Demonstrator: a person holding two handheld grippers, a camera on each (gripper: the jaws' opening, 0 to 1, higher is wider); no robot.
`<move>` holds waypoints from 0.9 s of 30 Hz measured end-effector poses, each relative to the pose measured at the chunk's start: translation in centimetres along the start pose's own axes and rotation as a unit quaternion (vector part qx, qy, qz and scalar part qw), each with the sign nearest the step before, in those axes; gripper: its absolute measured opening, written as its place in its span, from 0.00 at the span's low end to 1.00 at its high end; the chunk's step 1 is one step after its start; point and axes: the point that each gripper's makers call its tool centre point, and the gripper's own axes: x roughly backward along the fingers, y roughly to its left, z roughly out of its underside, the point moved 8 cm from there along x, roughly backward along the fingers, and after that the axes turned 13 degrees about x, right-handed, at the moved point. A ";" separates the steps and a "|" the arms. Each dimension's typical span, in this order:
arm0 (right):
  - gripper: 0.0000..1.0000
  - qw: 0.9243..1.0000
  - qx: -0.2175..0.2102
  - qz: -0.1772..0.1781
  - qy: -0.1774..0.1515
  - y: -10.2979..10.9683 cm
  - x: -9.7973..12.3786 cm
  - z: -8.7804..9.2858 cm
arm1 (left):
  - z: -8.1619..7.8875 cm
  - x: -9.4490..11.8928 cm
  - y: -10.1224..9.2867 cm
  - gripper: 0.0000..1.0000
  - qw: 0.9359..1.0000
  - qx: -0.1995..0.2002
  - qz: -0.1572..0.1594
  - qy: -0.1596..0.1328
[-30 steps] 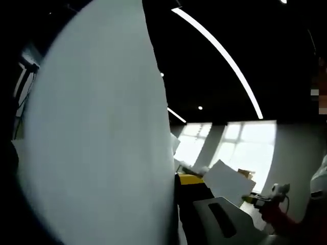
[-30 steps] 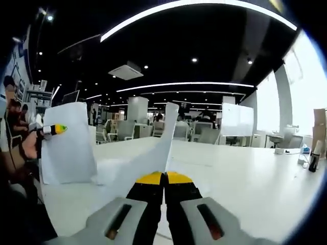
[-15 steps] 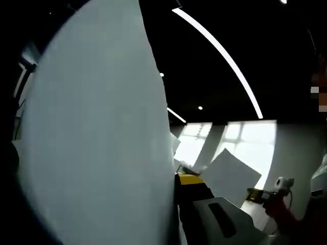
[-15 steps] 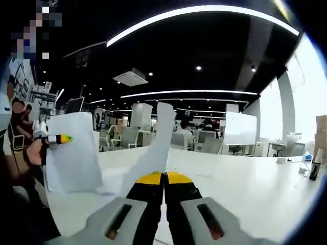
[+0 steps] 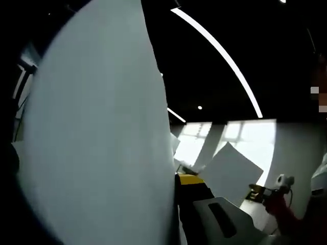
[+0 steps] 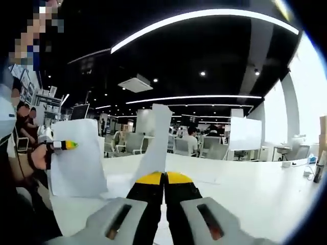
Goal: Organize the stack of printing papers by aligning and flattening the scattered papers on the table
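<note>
Evidently, one sheet of printing paper [image 6: 156,145] is pinched edge-on between the pressed-together jaws of the right gripper [image 6: 164,177] and held upright above the white table [image 6: 245,189], probably so it can be squared before stacking. Beside it, over the same table, a second sheet [image 6: 76,158] is clamped by the left gripper [image 6: 64,145], whose jaws are closed on its edge, likely so both can be aligned.

Ahead of me a long curved white light strip [image 6: 204,20] arcs across the dark ceiling, with a square ceiling air vent [image 6: 135,83] below it. Grey office chairs [image 6: 209,149] and a white freestanding board [image 6: 244,134] stand beyond the wide white tabletop [image 6: 245,189]. Bright windows [image 5: 245,148] glow off to one side.
</note>
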 end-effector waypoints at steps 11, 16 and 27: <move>0.00 1.000 -0.017 -0.003 -0.019 -0.4 0.3 -0.3 | 0.1 -0.2 -0.2 0.06 1.000 0.000 0.003 0.003; 0.00 0.999 -0.025 -0.002 -0.031 -0.7 0.7 -0.8 | 0.2 -0.2 -0.2 0.06 1.000 0.000 0.002 0.003; 0.00 0.999 -0.022 -0.003 -0.047 -1.1 0.9 -2.2 | 0.4 -0.2 -0.2 0.06 1.000 0.000 -0.001 0.003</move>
